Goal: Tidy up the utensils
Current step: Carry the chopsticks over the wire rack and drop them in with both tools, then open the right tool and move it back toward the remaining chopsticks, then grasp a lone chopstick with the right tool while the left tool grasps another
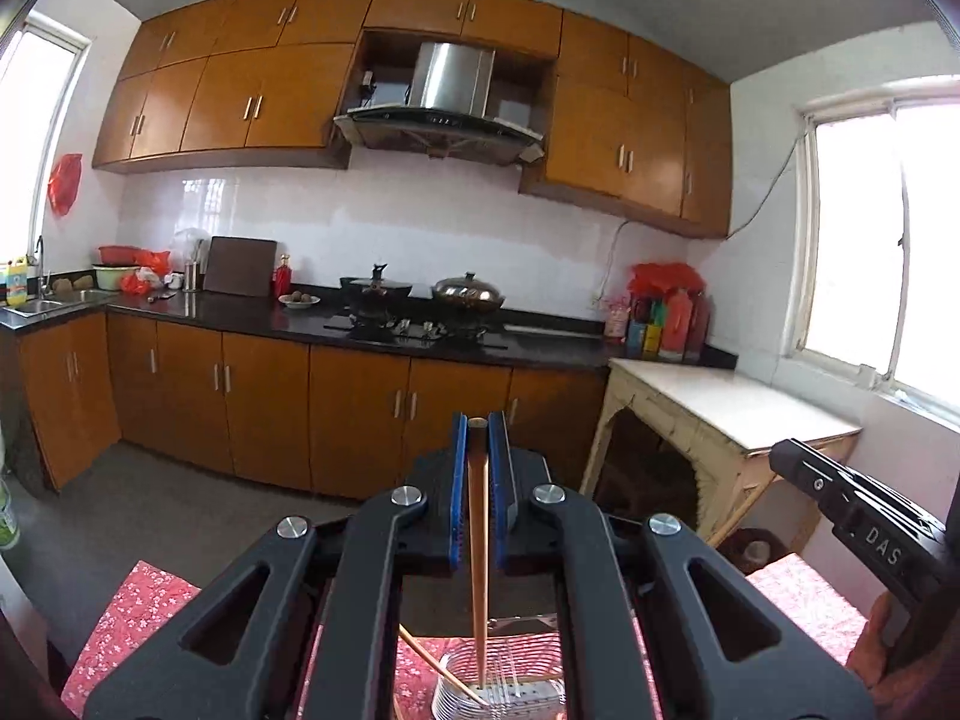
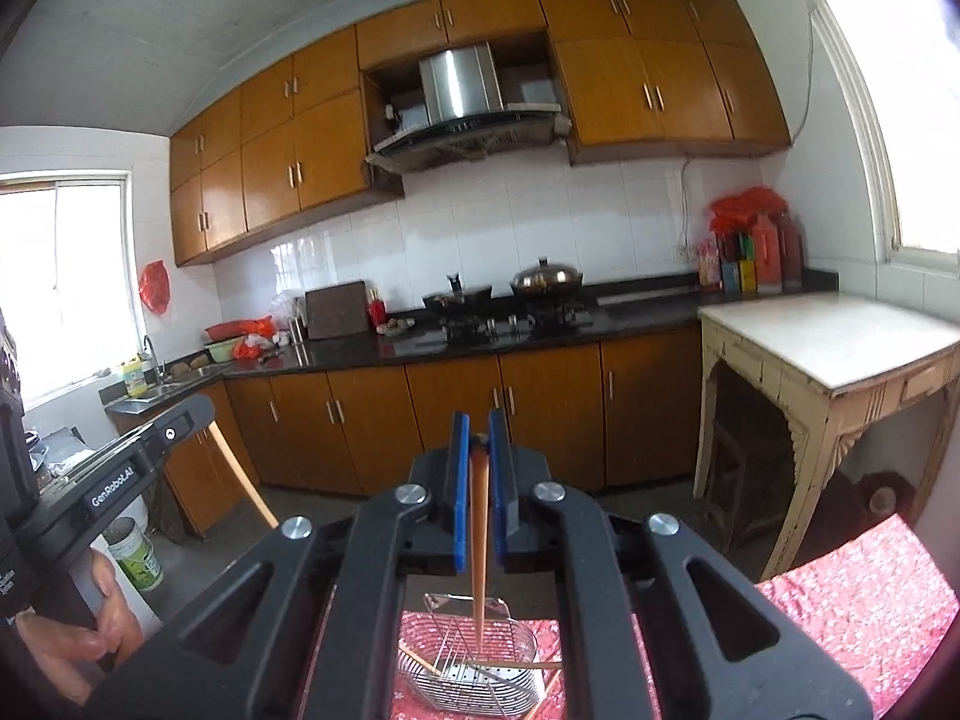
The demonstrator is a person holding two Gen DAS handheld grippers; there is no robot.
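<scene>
**Left-wrist and right-wrist views: one chopstick clamped in each gripper above the wire basket**

Left-wrist view: the left gripper [image 1: 478, 423] has its blue-padded fingers [image 1: 459, 480] drawn narrow onto a wooden chopstick [image 1: 478, 540], whose shaft runs down between them toward the wire utensil basket [image 1: 498, 690]. That basket stands on a red floral cloth [image 1: 132, 618] and already contains another chopstick [image 1: 438, 669], lying slantwise.

Right-wrist view: the right gripper [image 2: 478, 420] likewise pinches a chopstick [image 2: 479, 540] (slightly blurred), its lower end hanging over the basket [image 2: 474, 666]; whether the tip touches the wires cannot be told. Further chopsticks [image 2: 420, 660] rest inside.

Each view catches the opposite gripper's black body at its edge, with part of the person's hand [image 2: 90, 624] beneath it. Kitchen cabinets [image 1: 270, 408] and a worn table [image 2: 828, 354] form the background.
</scene>
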